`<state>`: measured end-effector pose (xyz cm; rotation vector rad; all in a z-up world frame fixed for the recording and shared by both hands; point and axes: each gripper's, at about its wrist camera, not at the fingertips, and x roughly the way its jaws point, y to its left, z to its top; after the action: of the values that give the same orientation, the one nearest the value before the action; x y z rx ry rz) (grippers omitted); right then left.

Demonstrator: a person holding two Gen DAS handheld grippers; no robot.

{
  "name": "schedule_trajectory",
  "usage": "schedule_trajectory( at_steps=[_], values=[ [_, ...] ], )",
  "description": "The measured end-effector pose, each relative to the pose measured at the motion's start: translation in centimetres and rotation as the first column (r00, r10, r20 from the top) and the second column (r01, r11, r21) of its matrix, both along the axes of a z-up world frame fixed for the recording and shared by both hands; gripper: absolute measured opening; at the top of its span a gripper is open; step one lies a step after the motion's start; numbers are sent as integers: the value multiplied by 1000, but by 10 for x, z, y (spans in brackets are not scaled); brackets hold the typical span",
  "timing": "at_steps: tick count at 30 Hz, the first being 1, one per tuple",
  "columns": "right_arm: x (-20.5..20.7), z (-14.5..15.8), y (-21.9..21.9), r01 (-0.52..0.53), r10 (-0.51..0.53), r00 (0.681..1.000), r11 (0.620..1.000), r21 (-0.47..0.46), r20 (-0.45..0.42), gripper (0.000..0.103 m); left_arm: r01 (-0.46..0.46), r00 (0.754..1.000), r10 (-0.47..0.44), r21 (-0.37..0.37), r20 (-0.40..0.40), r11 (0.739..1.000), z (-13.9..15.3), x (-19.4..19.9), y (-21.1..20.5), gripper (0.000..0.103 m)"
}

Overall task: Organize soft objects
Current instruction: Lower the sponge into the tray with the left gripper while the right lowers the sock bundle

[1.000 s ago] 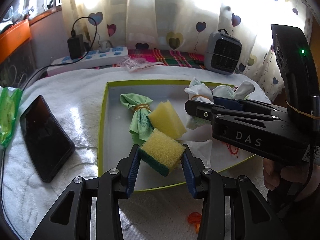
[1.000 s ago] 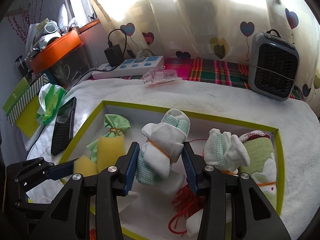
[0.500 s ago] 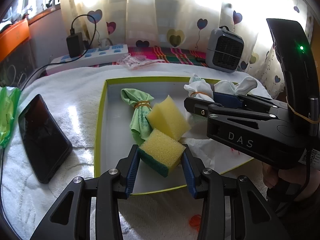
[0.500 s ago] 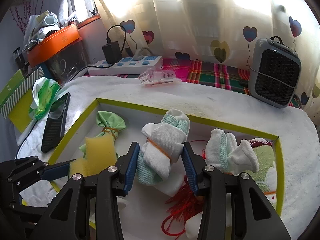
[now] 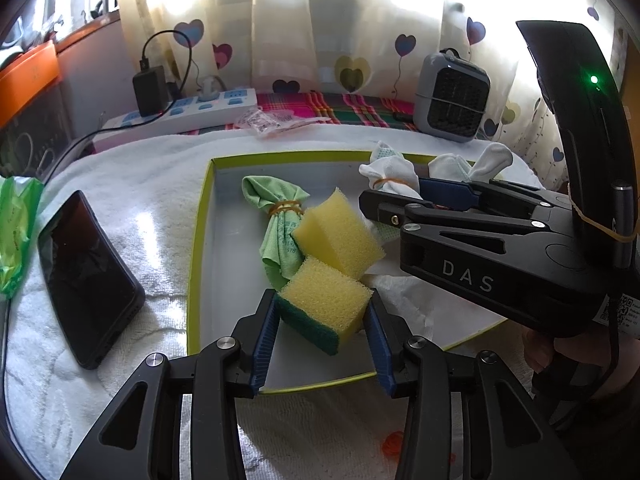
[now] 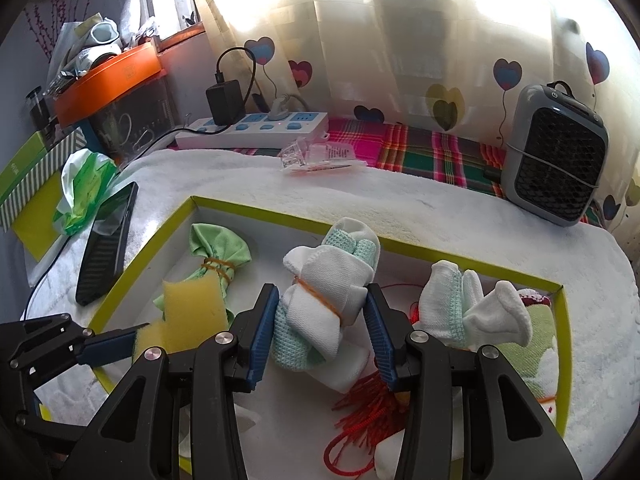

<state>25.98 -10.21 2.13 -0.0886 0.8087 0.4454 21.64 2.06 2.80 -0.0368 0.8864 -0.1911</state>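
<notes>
My left gripper (image 5: 323, 320) is shut on a yellow sponge with a green scrub side (image 5: 325, 304), held just over the near edge of the green-rimmed tray (image 5: 196, 248). A second yellow sponge (image 5: 338, 232) leans on a green cloth bundle (image 5: 280, 216) tied with a rubber band. My right gripper (image 6: 322, 322) is shut on a white and mint sock bundle (image 6: 324, 292) over the tray's middle (image 6: 280, 218). Another sock bundle (image 6: 468, 310) and a green bundle (image 6: 532, 348) lie at the tray's right end.
A black phone (image 5: 86, 276) lies on the white towel left of the tray. A green plastic bag (image 6: 86, 184), a power strip (image 6: 256, 128), a small grey heater (image 6: 556, 156) and a clear packet (image 6: 316, 156) stand behind. Red string (image 6: 364, 404) lies in the tray.
Both grippers have risen and drawn back slightly with their loads. The objects resting in the tray have not moved.
</notes>
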Motion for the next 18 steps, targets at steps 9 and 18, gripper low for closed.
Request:
schedule_trajectory(
  at_steps=[9,18],
  values=[
    [0,1,-2,3,-3,1000,1000,10,-3,46,-6,1000,6,10,-1,1000,0,1,0,45],
    [-2,1,-3,-1,1,1000,1000,12,-4,49,-6,1000,6,12,0,1000,0,-1,1,46]
  ],
)
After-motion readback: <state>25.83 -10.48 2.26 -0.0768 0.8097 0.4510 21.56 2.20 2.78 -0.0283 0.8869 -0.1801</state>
